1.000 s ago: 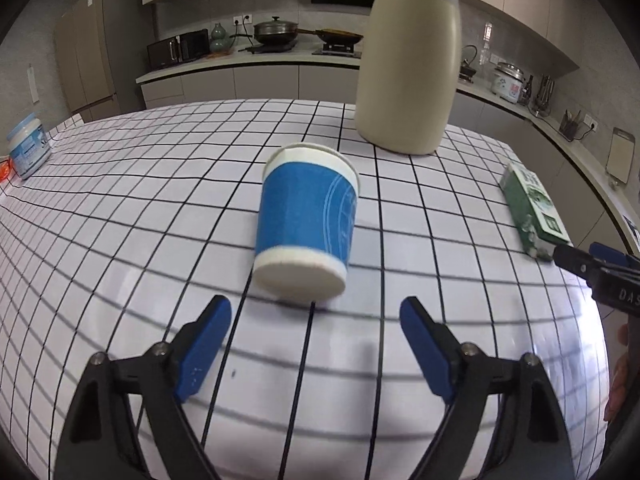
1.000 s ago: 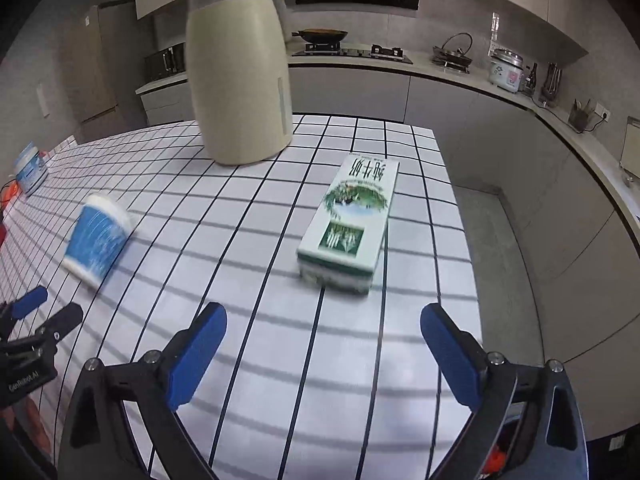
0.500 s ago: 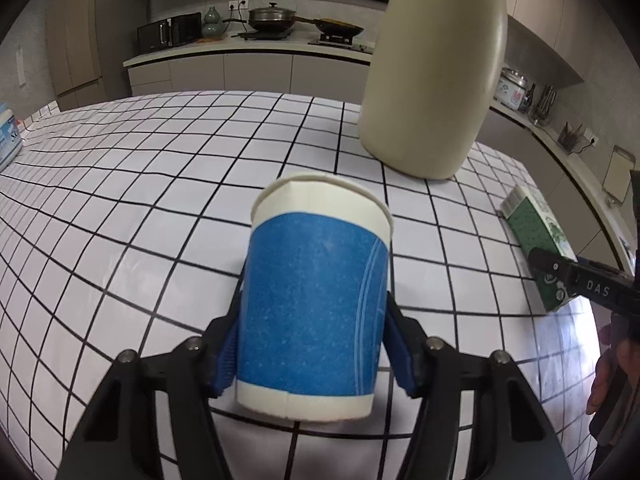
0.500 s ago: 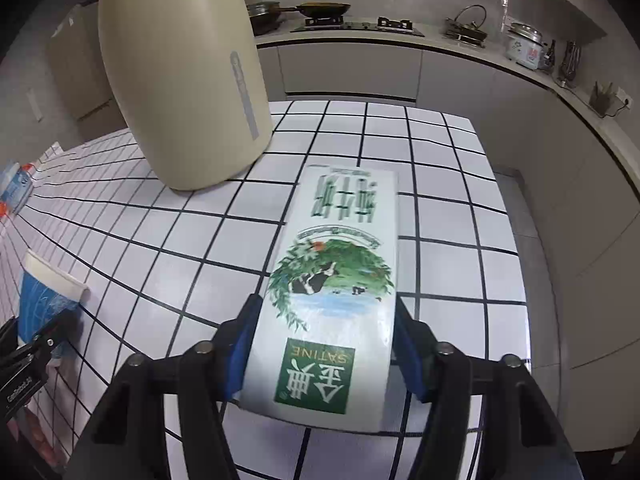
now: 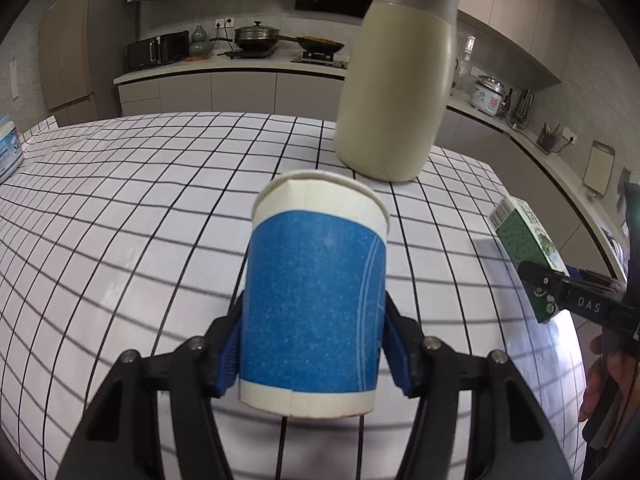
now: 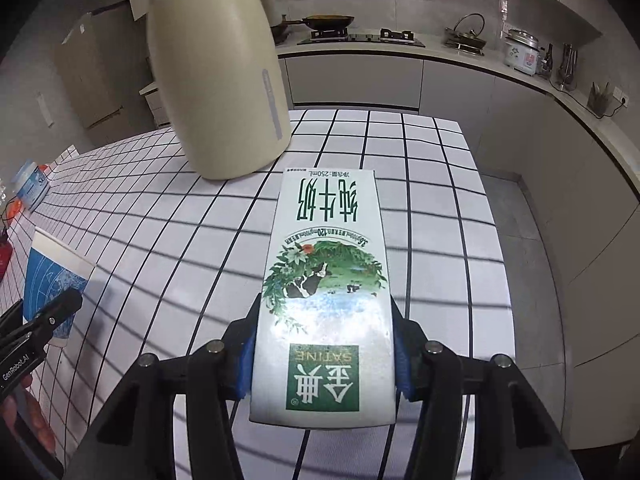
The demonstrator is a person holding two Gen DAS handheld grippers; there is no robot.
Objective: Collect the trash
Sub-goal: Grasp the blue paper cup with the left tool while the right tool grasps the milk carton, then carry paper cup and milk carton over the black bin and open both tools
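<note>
Gripping a blue paper cup (image 5: 316, 312) in the left tool (image 5: 314, 354), right tool (image 6: 324, 360) clamping a milk carton (image 6: 326, 300) (both lifted)

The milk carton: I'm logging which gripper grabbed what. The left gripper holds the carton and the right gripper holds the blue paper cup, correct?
Swapped. The left wrist view shows the left gripper shut on the blue paper cup; the right wrist view shows the right gripper shut on the milk carton.

The white and green cardboard milk carton (image 6: 324, 300) carries, upside down to the right wrist view, "SATINE" over two large white Chinese characters on a green square at its near end, large green Chinese characters and "250mL" at its far end. The black arm of the left gripper (image 6: 24, 344) at the left edge reads "GenRobot.AI". In the left wrist view, the black arm of the right gripper (image 5: 580, 300) at the right edge reads "DAS".
</note>
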